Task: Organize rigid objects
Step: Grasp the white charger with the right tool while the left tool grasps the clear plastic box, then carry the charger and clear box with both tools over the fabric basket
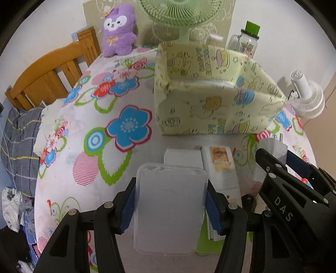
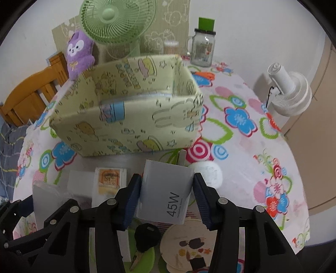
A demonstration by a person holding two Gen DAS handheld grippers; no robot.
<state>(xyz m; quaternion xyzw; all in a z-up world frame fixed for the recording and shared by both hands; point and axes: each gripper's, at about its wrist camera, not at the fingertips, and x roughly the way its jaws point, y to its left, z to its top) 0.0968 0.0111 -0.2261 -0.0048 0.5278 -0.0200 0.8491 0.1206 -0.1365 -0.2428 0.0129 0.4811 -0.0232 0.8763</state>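
Charger [image 2: 166, 193] and clear box [image 1: 170, 205] sit between clamped jaws.

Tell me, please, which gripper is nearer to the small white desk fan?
Right. The right gripper, shut on the charger, is on the white fan's side; the left gripper is farther off.

Your table [image 2: 241, 168] wears a flowered cloth. Near its far edge stand the yellow storage box [image 2: 130, 117], green fan [image 2: 117, 19], purple plush [image 2: 78, 55] and glass jar [image 2: 202, 49]; a white fan [image 2: 289, 92] sits at the right edge. Toward the near edge lie a small carton [image 2: 109, 180], black key [image 2: 146, 237] and round coaster [image 2: 187, 247].
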